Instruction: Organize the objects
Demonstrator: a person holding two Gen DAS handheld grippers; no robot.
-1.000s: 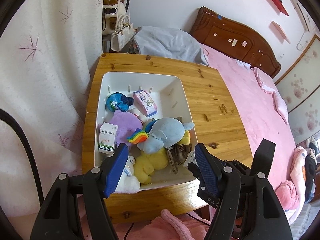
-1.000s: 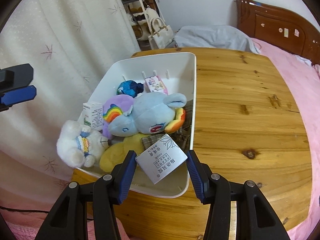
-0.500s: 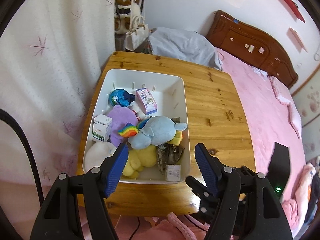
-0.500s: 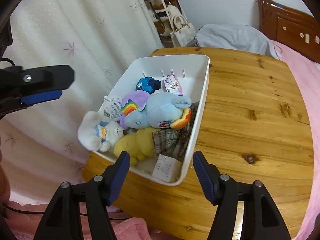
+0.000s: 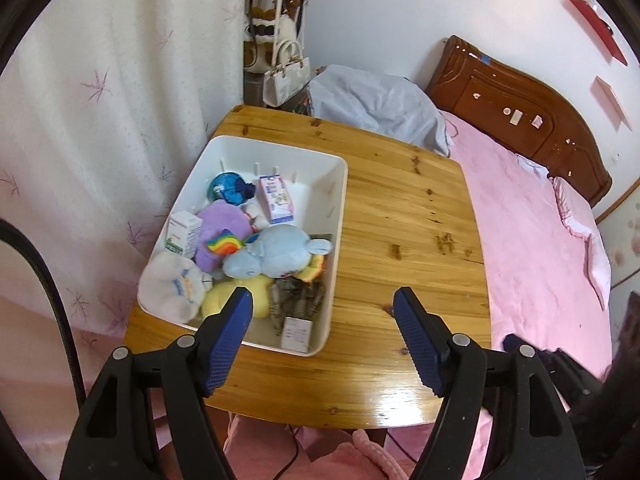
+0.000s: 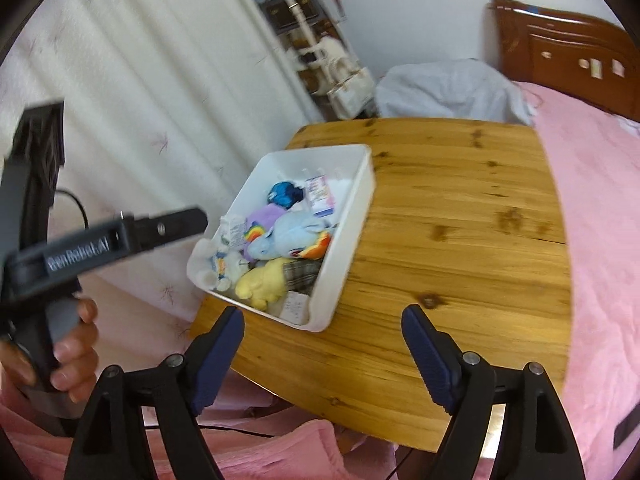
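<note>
A white bin (image 5: 340,184) (image 6: 362,190) sits on the left half of a wooden table (image 5: 412,232) (image 6: 460,220). It holds a blue plush (image 5: 276,254) (image 6: 290,232), a purple plush (image 5: 224,224), a yellow plush (image 6: 264,280), a white plush (image 5: 174,286), small boxes (image 5: 276,198) and a white packet (image 5: 296,332) (image 6: 294,308) at its near corner. My left gripper (image 5: 322,332) is open and empty, above the table's near edge. My right gripper (image 6: 322,344) is open and empty, back from the table.
A pink bed (image 5: 532,224) with a dark wooden headboard (image 5: 520,116) runs along the table's right side. A white curtain (image 5: 100,112) hangs to the left. A grey bundle (image 5: 376,108) and a white handbag (image 5: 284,80) lie behind the table.
My right gripper opened and let the white packet drop into the bin's near corner. Both grippers then pulled back and up, away from the bin.
</note>
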